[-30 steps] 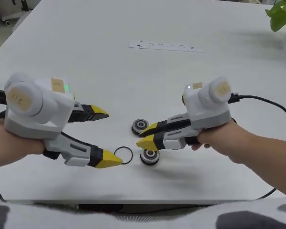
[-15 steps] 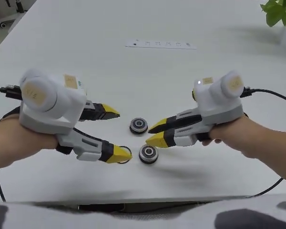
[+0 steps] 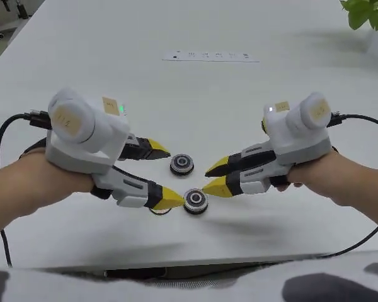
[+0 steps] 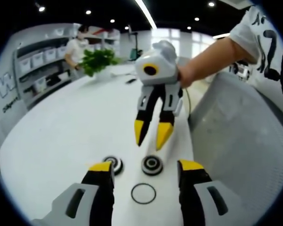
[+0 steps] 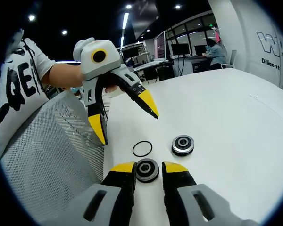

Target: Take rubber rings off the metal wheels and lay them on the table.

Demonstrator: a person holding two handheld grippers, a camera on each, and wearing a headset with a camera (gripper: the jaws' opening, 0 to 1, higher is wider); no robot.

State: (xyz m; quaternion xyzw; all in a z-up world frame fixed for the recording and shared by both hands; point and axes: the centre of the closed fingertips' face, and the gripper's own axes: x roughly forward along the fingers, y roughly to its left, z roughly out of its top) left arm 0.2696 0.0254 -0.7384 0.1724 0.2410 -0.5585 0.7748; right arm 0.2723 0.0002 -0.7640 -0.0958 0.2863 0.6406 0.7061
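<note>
White table (image 3: 113,38) carries two metal wheels (image 3: 195,201) near the front edge. Loose rubber ring (image 4: 131,193) lies beside them. Power strip (image 3: 211,57) lies farther back.

Black rubber ring (image 4: 132,193), black-and-silver metal wheels (image 3: 195,200), white table (image 3: 239,107), green plant (image 3: 365,12).

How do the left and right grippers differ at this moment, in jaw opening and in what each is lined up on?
The left gripper has its jaws spread wide; the right gripper has its jaws open too, but much narrower. In its own view the left gripper frames the loose rubber ring; the right gripper frames the near metal wheel. Both hold nothing and point inward at each other.
</note>
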